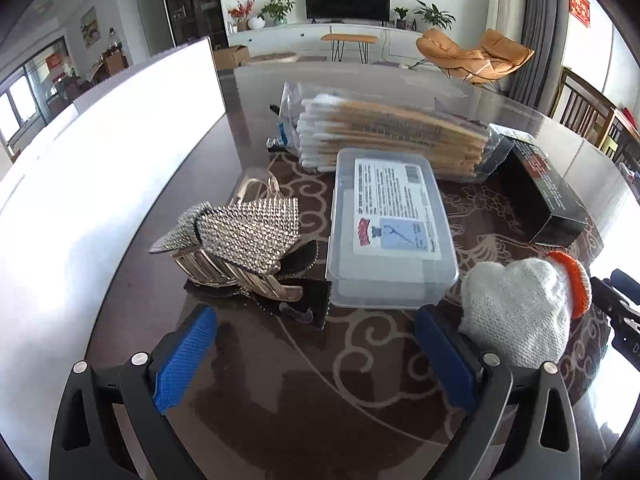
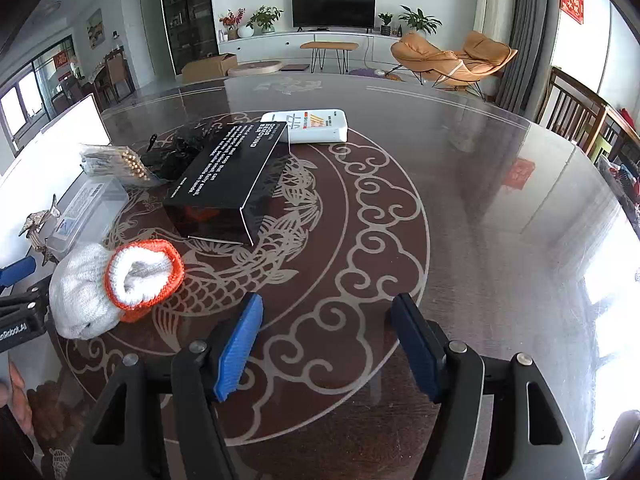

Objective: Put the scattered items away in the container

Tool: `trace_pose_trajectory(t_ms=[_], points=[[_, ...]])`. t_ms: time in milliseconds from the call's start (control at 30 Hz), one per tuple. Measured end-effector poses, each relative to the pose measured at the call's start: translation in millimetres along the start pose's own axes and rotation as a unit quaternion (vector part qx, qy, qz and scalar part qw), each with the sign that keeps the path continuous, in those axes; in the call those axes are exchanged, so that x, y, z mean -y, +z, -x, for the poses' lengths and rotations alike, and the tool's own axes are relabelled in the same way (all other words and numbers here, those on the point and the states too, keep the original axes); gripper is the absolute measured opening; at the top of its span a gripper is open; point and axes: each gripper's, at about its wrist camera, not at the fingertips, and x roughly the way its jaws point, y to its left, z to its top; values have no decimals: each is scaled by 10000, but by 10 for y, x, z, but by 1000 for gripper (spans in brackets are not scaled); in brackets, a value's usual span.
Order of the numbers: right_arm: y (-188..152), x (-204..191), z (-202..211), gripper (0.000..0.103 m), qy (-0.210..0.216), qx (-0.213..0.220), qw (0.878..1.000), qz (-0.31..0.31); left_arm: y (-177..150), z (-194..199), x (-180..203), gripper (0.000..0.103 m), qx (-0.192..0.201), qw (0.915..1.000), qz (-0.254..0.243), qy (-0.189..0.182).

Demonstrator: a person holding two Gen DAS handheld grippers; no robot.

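Left wrist view: left gripper spread, empty, near the glove and hair clip; right gripper also spread. Nothing picked; next, close on one item for the white container.

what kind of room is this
Most likely a home living and dining room: a television on a low white cabinet, orange lounge chairs beside it, and a glass-topped dining table in front.

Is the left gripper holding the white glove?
No. The left gripper is open over bare table, and the white glove lies outside its right finger.
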Motion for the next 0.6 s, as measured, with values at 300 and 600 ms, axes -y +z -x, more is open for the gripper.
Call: trace_pose_trajectory(t_ms=[300, 600], points=[[-3, 0, -2, 69, -2, 2, 10000, -2, 33, -107, 3, 103, 52, 9998, 178, 26], [-4, 2, -3, 69, -2, 3, 10000, -3, 31, -133, 2, 103, 50, 9998, 187, 1]])
